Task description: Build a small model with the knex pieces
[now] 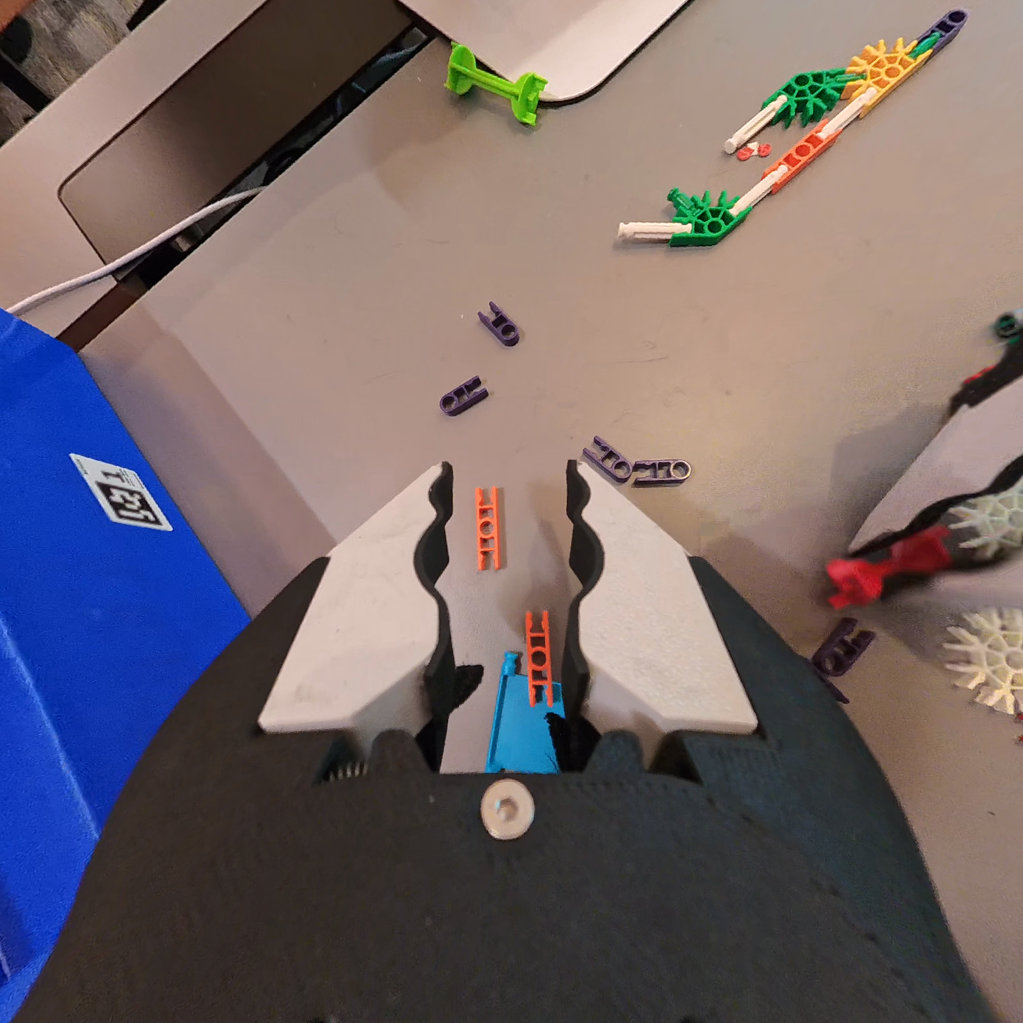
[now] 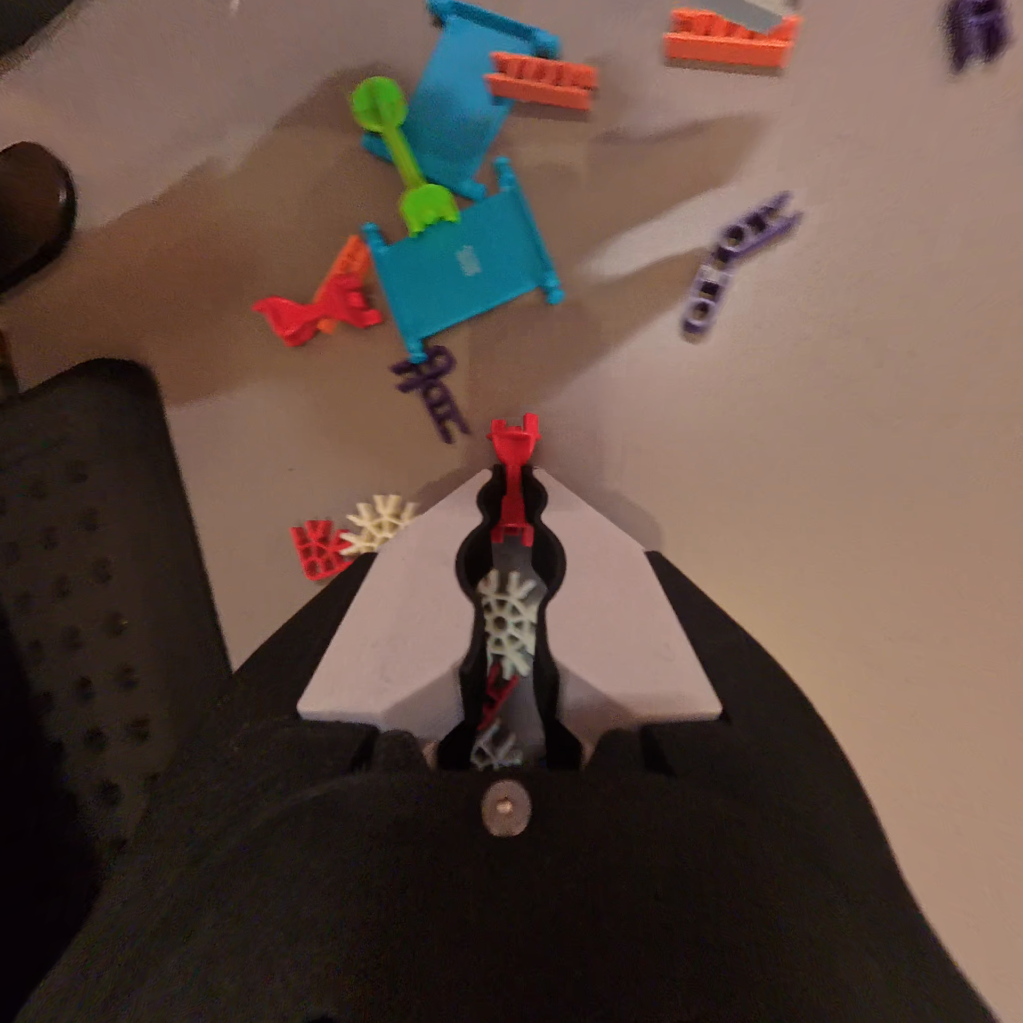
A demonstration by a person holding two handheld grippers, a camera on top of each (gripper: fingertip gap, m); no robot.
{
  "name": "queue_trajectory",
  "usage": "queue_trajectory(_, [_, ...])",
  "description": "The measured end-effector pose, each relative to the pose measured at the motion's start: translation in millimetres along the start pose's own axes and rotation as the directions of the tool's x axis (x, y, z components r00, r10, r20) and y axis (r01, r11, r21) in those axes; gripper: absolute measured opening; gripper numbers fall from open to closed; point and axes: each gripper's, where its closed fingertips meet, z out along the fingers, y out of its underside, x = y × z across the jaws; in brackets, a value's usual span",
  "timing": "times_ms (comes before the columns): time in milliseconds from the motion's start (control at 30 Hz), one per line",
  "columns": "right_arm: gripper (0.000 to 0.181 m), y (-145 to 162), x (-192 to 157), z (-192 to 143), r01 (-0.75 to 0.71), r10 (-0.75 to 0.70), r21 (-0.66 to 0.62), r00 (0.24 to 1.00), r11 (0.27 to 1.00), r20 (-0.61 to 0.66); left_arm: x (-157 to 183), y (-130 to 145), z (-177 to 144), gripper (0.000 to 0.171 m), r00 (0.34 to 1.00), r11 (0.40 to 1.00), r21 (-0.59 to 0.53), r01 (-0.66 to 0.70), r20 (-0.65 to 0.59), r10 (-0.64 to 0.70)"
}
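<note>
My left gripper (image 1: 509,470) is open above the grey table (image 1: 387,277). An orange connector (image 1: 487,527) lies between its fingers, a second orange connector (image 1: 538,659) rests on a blue panel (image 1: 523,730) nearer the base. My right gripper (image 2: 512,470) is shut on a short red rod (image 2: 513,470), whose end sticks out past the tips. A white snowflake connector (image 2: 506,620) shows below through the gap between the fingers. The right gripper also shows at the right edge of the left wrist view (image 1: 885,564), blurred, with the red rod.
A blue bin (image 1: 83,609) stands at the left. Purple connectors (image 1: 501,326) lie scattered ahead. A built chain of green, yellow and orange parts (image 1: 802,138) and a lime rod (image 1: 492,83) lie far off. Blue panels (image 2: 465,271), a lime rod (image 2: 404,155) and a red piece (image 2: 315,315) lie ahead of the right gripper.
</note>
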Motion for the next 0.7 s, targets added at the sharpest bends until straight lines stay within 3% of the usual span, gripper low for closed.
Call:
queue_trajectory(100, [0.043, -4, -12, -5, 0.006, -0.006, 0.014, 1.000, 1.000, 0.017, -3, -2, 8, 0.039, 1.000, 1.000, -0.012, -0.006, -0.004, 0.006])
queue_trajectory(267, [0.040, -2, -10, -34, -0.033, 0.033, 0.112, 0.999, 0.993, 0.004, -12, -18, 34, 0.034, 0.999, 1.000, -0.012, -0.007, -0.033, 0.006])
queue_trajectory(467, [0.038, 9, -6, -61, -0.050, 0.058, 0.165, 0.997, 0.985, -0.048, -21, -2, 68, 0.022, 0.995, 0.979, -0.179, -0.101, -0.034, 0.097])
queue_trajectory(533, [0.037, 13, -6, -66, -0.058, 0.069, 0.179, 0.996, 0.982, -0.058, -18, -4, 70, 0.008, 0.994, 0.982, -0.166, -0.093, -0.065, 0.083])
queue_trajectory(700, [0.036, 20, -4, -77, -0.072, 0.091, 0.212, 0.993, 0.975, -0.080, -16, -3, 70, 0.007, 0.994, 0.985, -0.149, -0.090, -0.077, 0.079])
